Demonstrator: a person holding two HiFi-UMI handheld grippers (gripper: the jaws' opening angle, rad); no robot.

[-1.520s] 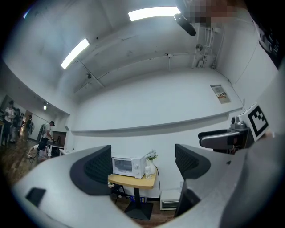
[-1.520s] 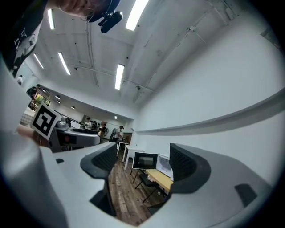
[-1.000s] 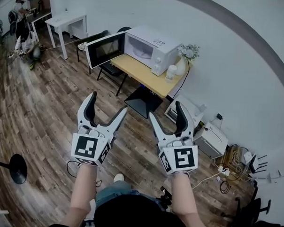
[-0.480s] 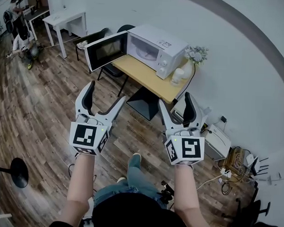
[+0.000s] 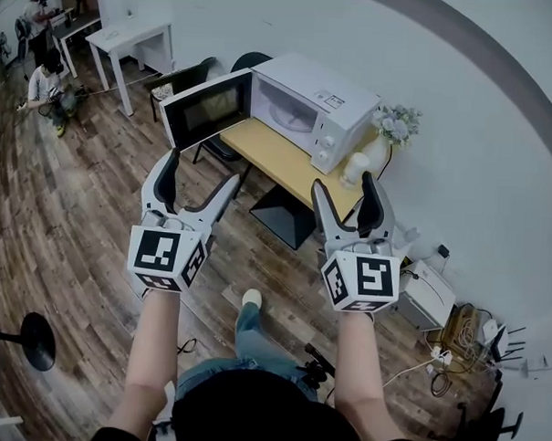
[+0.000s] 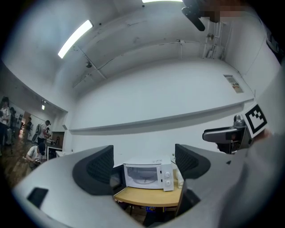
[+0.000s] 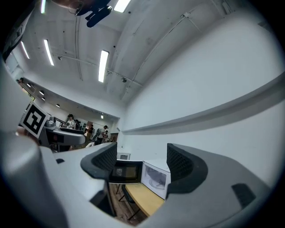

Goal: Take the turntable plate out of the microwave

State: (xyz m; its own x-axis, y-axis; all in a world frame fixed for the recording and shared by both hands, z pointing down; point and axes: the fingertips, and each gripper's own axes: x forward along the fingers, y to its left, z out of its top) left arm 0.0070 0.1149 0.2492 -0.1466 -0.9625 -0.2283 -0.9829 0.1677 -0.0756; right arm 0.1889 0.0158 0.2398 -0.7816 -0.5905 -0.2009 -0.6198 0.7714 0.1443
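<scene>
The microwave (image 5: 308,102) looks bigger and nearer than a moment ago, and the two tools have moved a bit further apart. Close by, the person's bare arms reach out over the wood floor (image 5: 75,215). The left gripper (image 5: 200,171) has its jaws wide apart with nothing in them. The right gripper (image 5: 344,183) is the same, jaws apart and holding nothing. Both point at the microwave and are well away from it.

Past them stands a yellow wood table (image 5: 279,160) with a black chair (image 5: 220,149) beside it. The white microwave sits on the table with its door (image 5: 203,109) swung open to the left. The round turntable plate (image 5: 294,117) lies flat inside on the bottom. Next to the microwave are a small white jar (image 5: 354,168) and a vase of flowers (image 5: 394,129). Far off by the wall is a white table (image 5: 129,39), with some people (image 5: 45,68) near it.
</scene>
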